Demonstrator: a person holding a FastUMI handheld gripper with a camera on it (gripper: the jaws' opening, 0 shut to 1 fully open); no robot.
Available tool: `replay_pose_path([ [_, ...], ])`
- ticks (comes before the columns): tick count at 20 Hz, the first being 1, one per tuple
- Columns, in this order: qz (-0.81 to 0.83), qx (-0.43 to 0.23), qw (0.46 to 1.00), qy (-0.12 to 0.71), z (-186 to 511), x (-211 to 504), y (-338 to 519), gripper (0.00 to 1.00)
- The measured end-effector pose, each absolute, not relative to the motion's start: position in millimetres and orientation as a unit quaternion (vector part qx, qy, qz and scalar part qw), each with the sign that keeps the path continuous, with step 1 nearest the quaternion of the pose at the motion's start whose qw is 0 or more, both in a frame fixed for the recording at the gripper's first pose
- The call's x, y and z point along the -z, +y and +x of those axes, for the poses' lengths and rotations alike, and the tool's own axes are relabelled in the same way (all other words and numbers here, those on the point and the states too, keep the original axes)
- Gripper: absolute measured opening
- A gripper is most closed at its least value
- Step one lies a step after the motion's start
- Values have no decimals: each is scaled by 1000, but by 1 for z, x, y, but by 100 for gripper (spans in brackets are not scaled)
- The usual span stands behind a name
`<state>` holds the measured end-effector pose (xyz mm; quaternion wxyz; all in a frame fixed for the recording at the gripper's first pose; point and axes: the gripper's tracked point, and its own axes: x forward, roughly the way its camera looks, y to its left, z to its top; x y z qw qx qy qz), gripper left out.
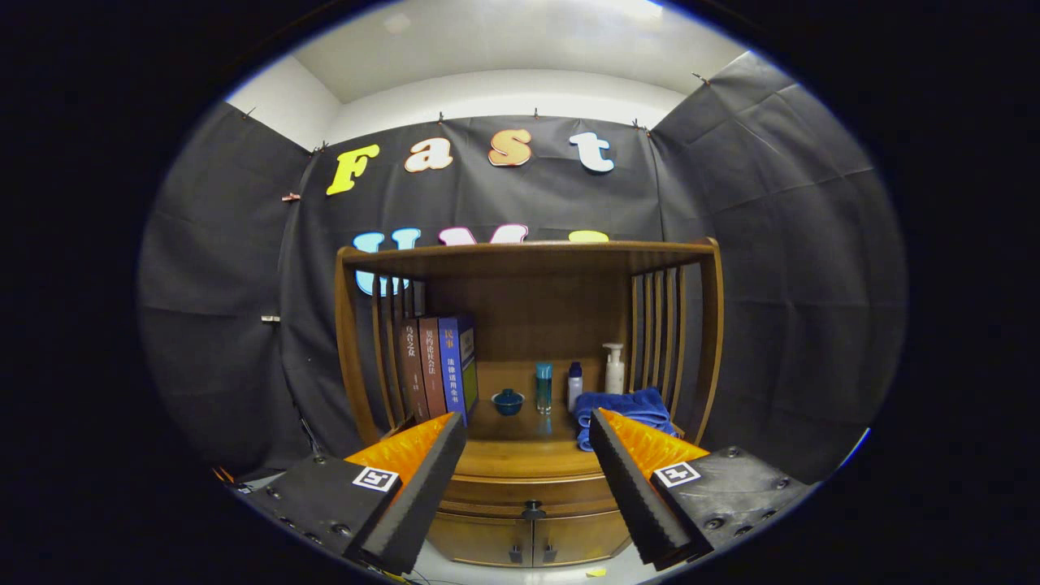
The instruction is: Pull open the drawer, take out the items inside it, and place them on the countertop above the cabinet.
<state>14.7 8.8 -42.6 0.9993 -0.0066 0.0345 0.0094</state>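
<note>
Two fingers of the jaws [528,431] rise from the lower frame, spread wide and holding nothing, aimed level at a wooden cabinet [528,341] at frame centre. The drawer [532,491], shut, sits in the gap between the fingers, low in the frame, with one dark knob [533,510] at its middle; two small doors [532,540] lie below it. On the table [520,451] above the drawer stand three books [435,366] at the left, one blue bowl [508,400], three bottles [575,382] and one folded blue towel [630,409], which is just behind the right fingertip.
</note>
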Motion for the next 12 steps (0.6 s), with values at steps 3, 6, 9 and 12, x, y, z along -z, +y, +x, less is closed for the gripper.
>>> replay_pose_path([
  [3,-1,-9,998,56,27,70,6,98],
  [6,7,-10,996,90,43,106,3,98],
  [9,12,-8,993,115,57,139,-3,99],
  [12,14,-6,990,140,70,170,-5,99],
])
